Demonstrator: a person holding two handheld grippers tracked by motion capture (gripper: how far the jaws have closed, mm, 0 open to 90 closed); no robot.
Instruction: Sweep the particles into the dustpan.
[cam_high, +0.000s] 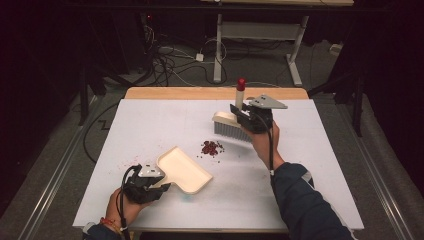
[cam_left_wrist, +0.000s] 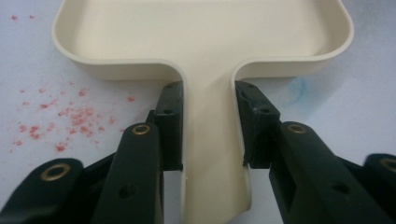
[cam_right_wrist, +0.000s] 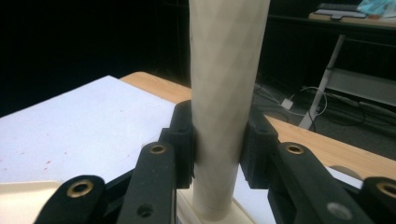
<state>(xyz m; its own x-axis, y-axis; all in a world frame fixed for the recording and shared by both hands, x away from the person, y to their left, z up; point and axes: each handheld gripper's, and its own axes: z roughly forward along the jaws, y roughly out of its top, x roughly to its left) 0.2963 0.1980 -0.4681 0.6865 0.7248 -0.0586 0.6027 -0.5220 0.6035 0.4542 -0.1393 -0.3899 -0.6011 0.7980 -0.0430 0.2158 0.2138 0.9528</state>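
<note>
The room is dim, its far side and both flanks nearly black. A white sheet (cam_high: 150, 125) covers the tabletop (cam_high: 215, 93), whose bare wooden far edge shows. Grey floor (cam_high: 65, 165) surrounds it, with a pale strip running along the left. Beyond, cables (cam_high: 170, 62) tangle on the floor near the white legs of another desk (cam_high: 260, 30).
</note>
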